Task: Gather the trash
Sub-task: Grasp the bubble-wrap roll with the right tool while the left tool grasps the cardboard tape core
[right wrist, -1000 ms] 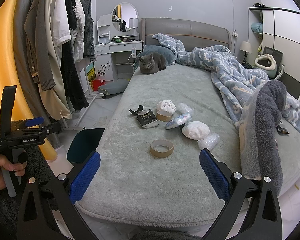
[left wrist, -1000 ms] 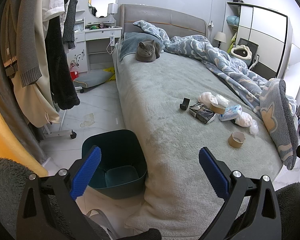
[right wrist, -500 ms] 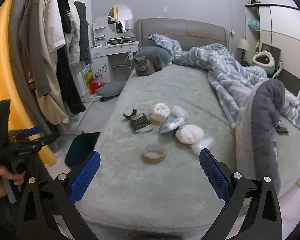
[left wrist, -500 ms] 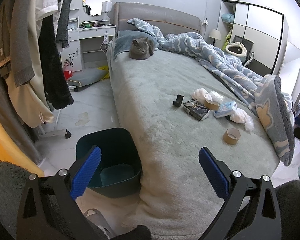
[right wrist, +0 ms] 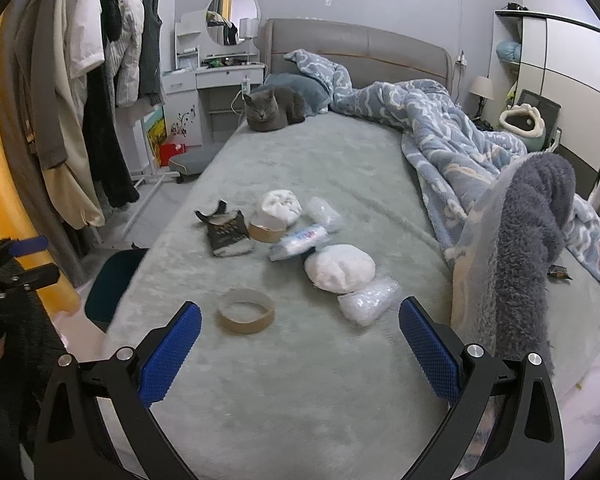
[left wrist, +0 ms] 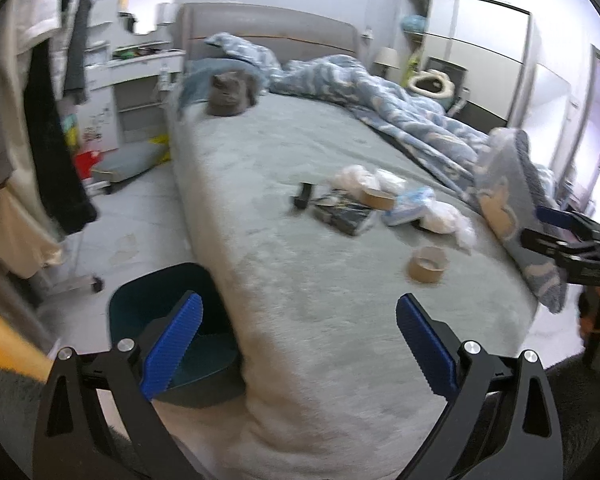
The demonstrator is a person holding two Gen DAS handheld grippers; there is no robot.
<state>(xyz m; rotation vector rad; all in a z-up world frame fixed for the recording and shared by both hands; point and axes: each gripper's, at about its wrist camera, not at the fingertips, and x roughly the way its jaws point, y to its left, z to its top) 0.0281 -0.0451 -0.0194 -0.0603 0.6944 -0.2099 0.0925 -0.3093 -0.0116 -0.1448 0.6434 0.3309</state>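
While both grippers hung over the foot of the bed (right wrist: 340,168), nothing had been picked up yet. The right gripper (right wrist: 299,350) had its blue fingers (right wrist: 168,354) spread wide and empty. The left gripper (left wrist: 298,344) was spread wide and empty too. The trash lay in a bunch on the bed. The nearest piece was the tape ring (right wrist: 246,311), lying flat at about 11 o'clock from the right gripper, just ahead of it. In the left view the tape ring (left wrist: 428,264) lay farther off, at 1 o'clock. So the right hand looked nearer. The dark bin (left wrist: 172,320) stood on the floor beside the bed, under the left gripper. A cat (right wrist: 274,109) sat well apart, at 12 o'clock.
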